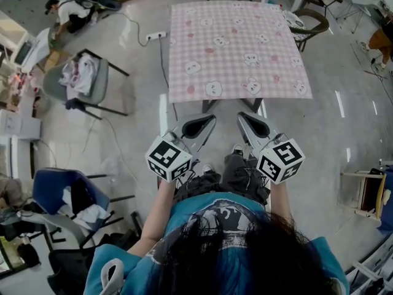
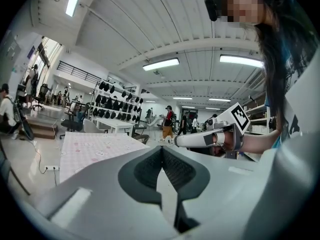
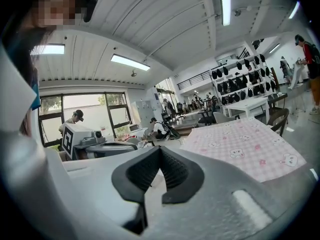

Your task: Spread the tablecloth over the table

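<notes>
A pink checked tablecloth (image 1: 236,48) with little bear prints lies flat over the table, its near edge hanging just ahead of me. Both grippers hover side by side in front of that edge, clear of the cloth. My left gripper (image 1: 210,119) is shut with nothing between its pads. My right gripper (image 1: 243,117) is also shut and empty. In the left gripper view the closed jaws (image 2: 162,150) point past the cloth (image 2: 95,146), with the right gripper (image 2: 210,139) alongside. The right gripper view shows its closed jaws (image 3: 160,150), the cloth (image 3: 245,144) and the left gripper (image 3: 100,146).
A grey chair (image 1: 80,78) with clothes on it stands left of the table, and a power strip (image 1: 156,35) lies on the floor. A dark chair (image 1: 310,23) sits at the table's far right corner. A blue chair (image 1: 67,195) is at lower left, a wooden stool (image 1: 368,192) at right.
</notes>
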Demonstrator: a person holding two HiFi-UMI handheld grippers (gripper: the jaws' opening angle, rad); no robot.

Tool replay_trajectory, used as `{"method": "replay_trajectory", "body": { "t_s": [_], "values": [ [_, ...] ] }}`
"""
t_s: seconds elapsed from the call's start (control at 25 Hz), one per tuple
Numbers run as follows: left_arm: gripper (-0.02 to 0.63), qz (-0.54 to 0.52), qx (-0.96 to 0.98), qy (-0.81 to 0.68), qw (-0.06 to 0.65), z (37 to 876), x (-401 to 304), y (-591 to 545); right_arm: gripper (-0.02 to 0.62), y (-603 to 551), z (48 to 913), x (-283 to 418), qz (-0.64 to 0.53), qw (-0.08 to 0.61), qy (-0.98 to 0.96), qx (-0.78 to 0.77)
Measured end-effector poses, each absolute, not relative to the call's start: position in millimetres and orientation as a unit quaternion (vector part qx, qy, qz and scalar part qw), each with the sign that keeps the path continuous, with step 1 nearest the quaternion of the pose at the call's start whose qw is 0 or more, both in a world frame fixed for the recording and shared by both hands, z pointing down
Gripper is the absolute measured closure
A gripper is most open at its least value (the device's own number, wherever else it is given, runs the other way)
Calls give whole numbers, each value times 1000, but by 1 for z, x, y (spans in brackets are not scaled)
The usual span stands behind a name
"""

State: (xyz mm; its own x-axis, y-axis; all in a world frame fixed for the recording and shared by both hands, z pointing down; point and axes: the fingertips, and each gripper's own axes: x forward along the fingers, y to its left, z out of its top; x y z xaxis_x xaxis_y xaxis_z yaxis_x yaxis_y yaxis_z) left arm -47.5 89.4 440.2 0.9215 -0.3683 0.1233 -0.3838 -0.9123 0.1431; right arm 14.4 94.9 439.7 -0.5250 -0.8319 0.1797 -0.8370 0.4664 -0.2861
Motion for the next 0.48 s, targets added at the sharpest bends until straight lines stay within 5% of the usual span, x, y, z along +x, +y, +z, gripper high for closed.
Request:
{"method": "replay_trajectory", "body": {
  "t_s": [0.48],
  "values": [
    [591, 54, 977, -188, 88, 446, -49, 93, 597, 96, 443, 20, 179, 2, -853, 491]
  ]
}}
